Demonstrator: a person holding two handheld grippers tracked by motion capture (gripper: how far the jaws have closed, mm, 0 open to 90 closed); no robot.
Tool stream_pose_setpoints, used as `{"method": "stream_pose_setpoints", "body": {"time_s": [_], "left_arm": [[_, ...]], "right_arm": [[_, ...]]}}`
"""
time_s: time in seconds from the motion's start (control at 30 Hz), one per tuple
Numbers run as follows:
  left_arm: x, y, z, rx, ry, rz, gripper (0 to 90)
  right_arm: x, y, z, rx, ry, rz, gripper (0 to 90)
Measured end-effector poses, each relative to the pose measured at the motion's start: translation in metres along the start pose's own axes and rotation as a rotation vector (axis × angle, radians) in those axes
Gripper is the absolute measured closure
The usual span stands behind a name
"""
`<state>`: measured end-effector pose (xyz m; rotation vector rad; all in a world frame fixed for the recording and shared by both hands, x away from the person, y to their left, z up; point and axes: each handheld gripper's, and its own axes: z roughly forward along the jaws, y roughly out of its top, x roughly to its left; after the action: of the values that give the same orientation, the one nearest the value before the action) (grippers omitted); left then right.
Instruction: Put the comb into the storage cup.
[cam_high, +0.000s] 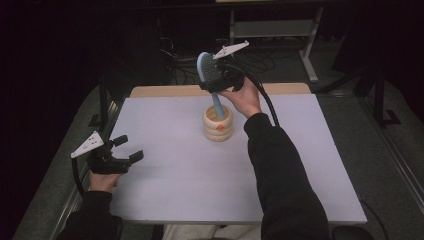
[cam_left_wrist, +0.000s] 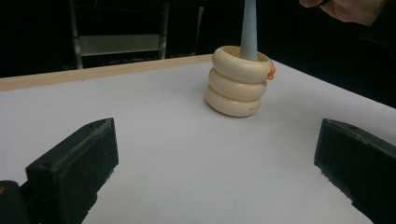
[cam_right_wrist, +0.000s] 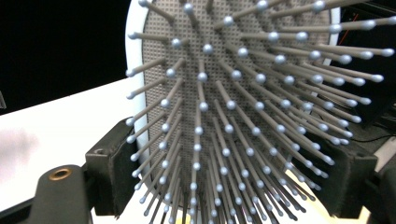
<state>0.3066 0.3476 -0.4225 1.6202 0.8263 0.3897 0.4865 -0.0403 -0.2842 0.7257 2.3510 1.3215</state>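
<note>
The right tongs (cam_high: 216, 79) pinch a brush (cam_high: 208, 70) by the lower part of its head, bristles facing their own camera, handle pointing down into the cup (cam_high: 218, 123), a cream ringed holder near the middle of the counter (cam_high: 175, 175). The step in hand looks like standing the brush in the cup. The next move calls for lowering straight until the handle bottoms out, then spreading the tongs without tipping the cup. The right forearm reaches forward over the counter, hand raised above the cup. The left tongs (cam_high: 125, 149) are spread and idle, low over the near left edge, aimed at the cup.
</note>
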Motion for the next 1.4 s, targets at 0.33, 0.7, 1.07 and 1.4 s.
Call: {"method": "stream_pose_setpoints", "body": {"time_s": [0.33, 0.7, 1.07, 1.4], "left_arm": [[0.0, 0.0, 0.0, 0.001, -0.001, 0.001, 0.0], [0.0, 0.0, 0.001, 0.004, 0.001, 0.004, 0.0], [0.0, 0.0, 0.001, 0.007, -0.002, 0.007, 0.0], [-0.001, 0.0, 0.001, 0.012, -0.003, 0.008, 0.0]], "right_arm": [[-0.001, -0.011, 0.009, 0.016, 0.003, 0.017, 18.9], [-0.003, -0.021, 0.012, 0.012, -0.001, 0.037, 19.0], [-0.005, -0.035, 0.021, 0.032, 0.011, 0.062, 18.9], [-0.004, -0.049, 0.03, 0.061, 0.024, 0.083, 19.0]]}}
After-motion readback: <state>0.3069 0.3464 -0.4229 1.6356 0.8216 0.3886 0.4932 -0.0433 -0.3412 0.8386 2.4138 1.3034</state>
